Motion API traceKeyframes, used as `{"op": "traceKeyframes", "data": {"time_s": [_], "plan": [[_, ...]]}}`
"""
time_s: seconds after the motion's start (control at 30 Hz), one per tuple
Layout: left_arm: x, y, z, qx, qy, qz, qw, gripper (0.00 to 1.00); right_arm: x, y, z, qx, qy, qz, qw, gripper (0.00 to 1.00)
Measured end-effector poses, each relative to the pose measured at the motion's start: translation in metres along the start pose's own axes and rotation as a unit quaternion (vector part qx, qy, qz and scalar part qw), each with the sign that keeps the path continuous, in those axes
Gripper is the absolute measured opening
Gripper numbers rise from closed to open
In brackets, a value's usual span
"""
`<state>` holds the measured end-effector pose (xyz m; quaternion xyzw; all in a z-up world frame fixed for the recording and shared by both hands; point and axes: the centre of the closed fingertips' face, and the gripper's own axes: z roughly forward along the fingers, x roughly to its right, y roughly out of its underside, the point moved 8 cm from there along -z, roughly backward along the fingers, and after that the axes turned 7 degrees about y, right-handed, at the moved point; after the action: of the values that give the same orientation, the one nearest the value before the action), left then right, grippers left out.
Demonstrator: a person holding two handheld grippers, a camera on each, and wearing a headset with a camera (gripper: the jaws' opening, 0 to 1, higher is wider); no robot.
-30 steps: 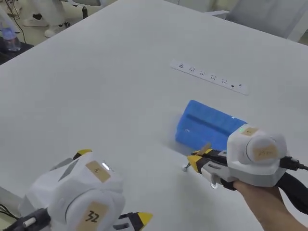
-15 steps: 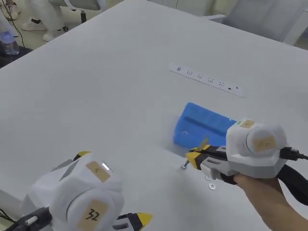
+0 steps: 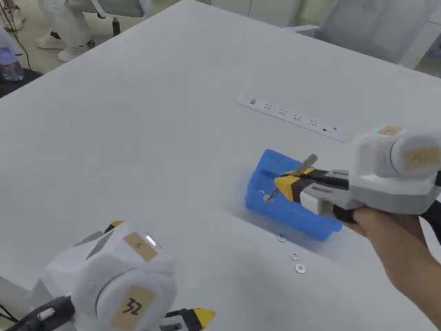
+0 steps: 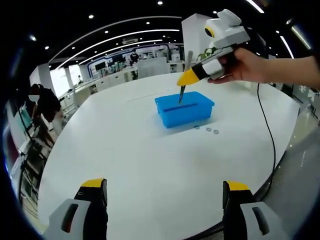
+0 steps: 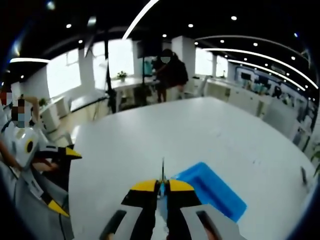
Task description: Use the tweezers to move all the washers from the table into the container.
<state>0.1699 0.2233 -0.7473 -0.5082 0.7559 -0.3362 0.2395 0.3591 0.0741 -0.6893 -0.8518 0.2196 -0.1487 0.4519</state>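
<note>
A blue container (image 3: 303,219) sits on the white table (image 3: 151,124); it also appears as the blue container (image 4: 185,114) and the blue container (image 5: 215,195). My right gripper (image 3: 286,185) is shut on metal tweezers (image 3: 306,164), whose tips point down inside the container. A tiny grey bit at the tips is too small to identify. Three washers (image 3: 294,257) lie on the table just in front of the container, also seen as washers (image 4: 209,130). My left gripper (image 3: 160,270) is open and holds nothing, low at the near left, far from the container.
A white power strip (image 3: 293,117) lies beyond the container. The table edge (image 3: 89,52) runs along the far left. A black cable (image 4: 265,120) trails from the right gripper. People stand at benches in the background (image 5: 170,70).
My right gripper rose from the table in front of the container and moved up over it, tweezers now pointing into it. The washers it covered now show. The left gripper stayed put.
</note>
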Motion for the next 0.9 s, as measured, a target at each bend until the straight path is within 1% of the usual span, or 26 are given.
{"op": "traceKeyframes", "data": {"time_s": [0.03, 0.13, 0.4, 0.43, 0.47, 0.5, 0.57, 0.63, 0.77, 0.83, 0.9], "plan": [[0.000, 0.000, 0.000, 0.000, 0.000, 0.000, 1.0000, 0.98, 0.002, -0.003, 0.001, 0.003, 0.005, -0.001, 1.0000, 0.03], [0.000, 0.000, 0.000, -0.002, 0.002, -0.001, 1.0000, 0.98, 0.009, -0.005, 0.005, 0.001, 0.014, 0.002, 0.9999, 0.03], [0.001, 0.000, 0.000, -0.004, 0.002, 0.000, 1.0000, 0.98, 0.023, -0.002, 0.019, -0.004, 0.030, 0.000, 0.9995, 0.03], [0.001, 0.000, 0.000, -0.004, 0.003, 0.000, 1.0000, 0.98, 0.027, -0.001, 0.019, -0.006, 0.034, 0.003, 0.9994, 0.03], [0.001, 0.000, 0.000, -0.003, 0.005, -0.001, 1.0000, 0.98, 0.029, 0.000, 0.021, -0.008, 0.035, 0.004, 0.9994, 0.03], [0.002, -0.001, 0.000, 0.001, 0.009, -0.002, 1.0000, 0.98, 0.031, 0.004, 0.026, -0.009, 0.035, 0.004, 0.9993, 0.03], [0.002, -0.003, -0.002, 0.015, 0.011, -0.004, 0.9998, 0.98, 0.033, 0.009, 0.030, -0.013, 0.039, 0.012, 0.9991, 0.03], [0.002, -0.003, -0.002, 0.013, 0.009, -0.005, 0.9999, 0.98, 0.039, 0.012, 0.033, -0.017, 0.042, 0.024, 0.9987, 0.03], [0.001, -0.003, -0.002, 0.012, 0.008, -0.005, 0.9999, 0.98, 0.044, 0.021, 0.043, -0.029, 0.045, 0.036, 0.9979, 0.03], [0.001, -0.003, -0.001, 0.012, 0.008, -0.006, 0.9999, 0.98, 0.046, 0.026, 0.051, -0.036, 0.046, 0.036, 0.9976, 0.03], [0.001, -0.003, -0.001, 0.012, 0.007, -0.005, 0.9999, 0.98, 0.045, 0.030, 0.056, -0.041, 0.047, 0.035, 0.9975, 0.03]]}}
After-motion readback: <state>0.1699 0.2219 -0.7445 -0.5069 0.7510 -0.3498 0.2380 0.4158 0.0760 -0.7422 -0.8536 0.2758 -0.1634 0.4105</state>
